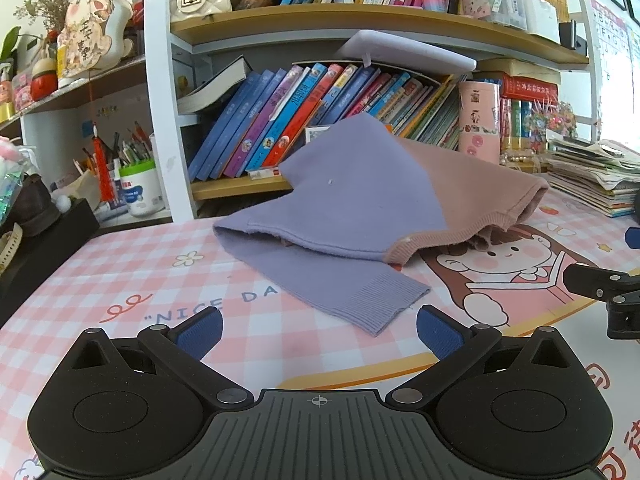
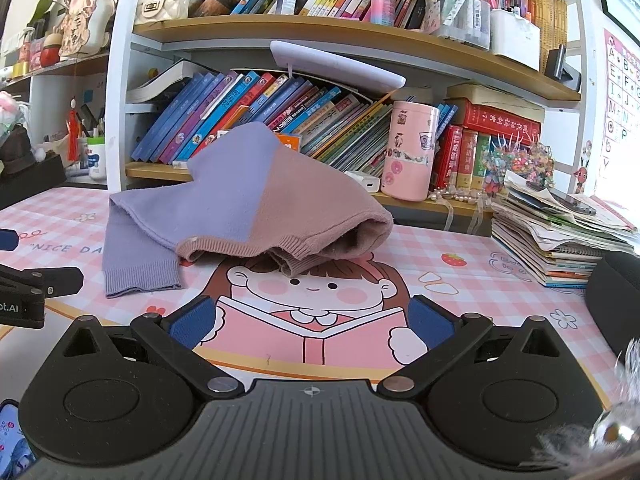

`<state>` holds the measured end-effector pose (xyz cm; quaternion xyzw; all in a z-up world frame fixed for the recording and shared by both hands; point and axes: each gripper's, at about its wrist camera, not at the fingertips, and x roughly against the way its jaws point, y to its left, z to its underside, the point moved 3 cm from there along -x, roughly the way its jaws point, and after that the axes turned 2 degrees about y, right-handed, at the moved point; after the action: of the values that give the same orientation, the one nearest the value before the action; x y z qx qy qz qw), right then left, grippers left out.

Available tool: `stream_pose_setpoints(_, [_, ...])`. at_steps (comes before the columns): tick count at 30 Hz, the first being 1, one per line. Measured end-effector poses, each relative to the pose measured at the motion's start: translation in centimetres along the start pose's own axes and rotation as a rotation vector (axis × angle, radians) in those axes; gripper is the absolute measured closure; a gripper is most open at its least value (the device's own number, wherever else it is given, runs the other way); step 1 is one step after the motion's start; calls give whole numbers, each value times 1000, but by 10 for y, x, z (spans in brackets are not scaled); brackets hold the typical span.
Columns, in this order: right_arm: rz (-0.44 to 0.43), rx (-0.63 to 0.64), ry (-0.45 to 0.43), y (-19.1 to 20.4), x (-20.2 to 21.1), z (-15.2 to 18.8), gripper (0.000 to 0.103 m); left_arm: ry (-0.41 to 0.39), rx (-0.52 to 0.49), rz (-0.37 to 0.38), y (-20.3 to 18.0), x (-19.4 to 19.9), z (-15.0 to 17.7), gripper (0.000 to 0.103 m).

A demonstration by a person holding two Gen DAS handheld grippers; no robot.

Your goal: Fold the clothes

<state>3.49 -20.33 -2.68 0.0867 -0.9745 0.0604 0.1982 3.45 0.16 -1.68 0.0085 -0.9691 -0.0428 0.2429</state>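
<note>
Sweater (image 1: 360, 204) is lying bunched on the checked mat (image 1: 120, 280), propped against the bookshelf (image 1: 248, 190); left gripper (image 1: 319, 330) is hovering, jaws apart and empty, so the ribbed sleeve cuff (image 1: 376, 304) looks the cleanest pinch. Right wrist view: right gripper (image 2: 311, 317) is also waiting wide and empty, facing the pink hem (image 2: 280, 254); probably best flattening before folding.

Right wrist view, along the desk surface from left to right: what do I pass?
Left gripper → purple sleeve cuff → pink sweater hem → strawberry print → stack of booklets.
</note>
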Motion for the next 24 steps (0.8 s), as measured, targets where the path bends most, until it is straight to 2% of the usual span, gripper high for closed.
stream_pose_setpoints(17, [0, 3, 4, 1, 0, 0, 0, -3, -12, 0, -2, 1, 1, 0])
stream_pose_setpoints(24, [7, 5, 17, 1, -2, 1, 0, -22, -48, 24, -9, 3, 1, 0])
